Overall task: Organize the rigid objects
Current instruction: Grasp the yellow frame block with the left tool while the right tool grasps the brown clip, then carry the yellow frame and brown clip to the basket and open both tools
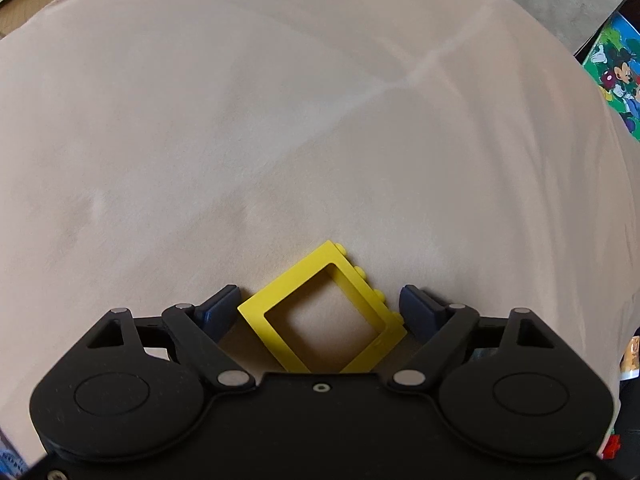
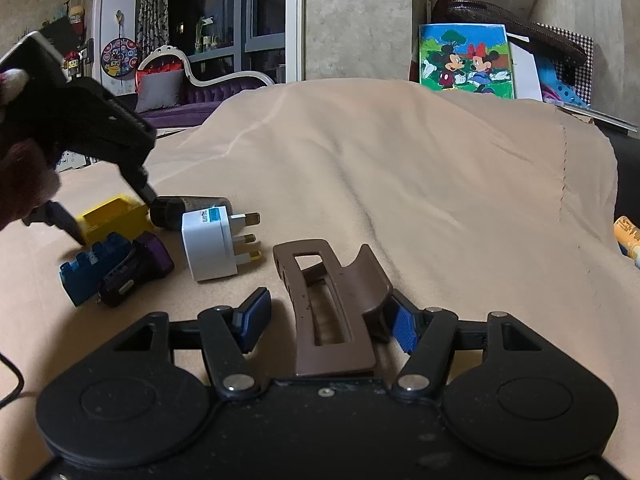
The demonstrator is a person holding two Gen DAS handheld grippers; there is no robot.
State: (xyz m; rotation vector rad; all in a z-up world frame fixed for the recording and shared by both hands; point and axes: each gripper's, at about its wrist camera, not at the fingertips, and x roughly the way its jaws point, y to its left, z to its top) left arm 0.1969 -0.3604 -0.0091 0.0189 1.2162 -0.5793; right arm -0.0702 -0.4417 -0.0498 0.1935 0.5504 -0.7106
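Yellow window-frame brick [image 1: 320, 312] lay on the beige cloth [image 1: 280, 120] between the left gripper [image 1: 320, 308] jaws, spread and not pressing; closing squarely seemed next; the right gripper [image 2: 324, 320] stood apart around the brown hair clip [image 2: 328, 304].

The left gripper [image 1: 320, 306] points steeply down, its jaws standing wide with the dark blue pads [image 1: 218, 308] clear on both sides. From the right wrist view it reaches in from the left, gripped by a hand [image 2: 20, 184]. The right gripper [image 2: 328, 320] angles gently down, jaws partly apart, the ribbed blue pad [image 2: 404, 330] facing inward.
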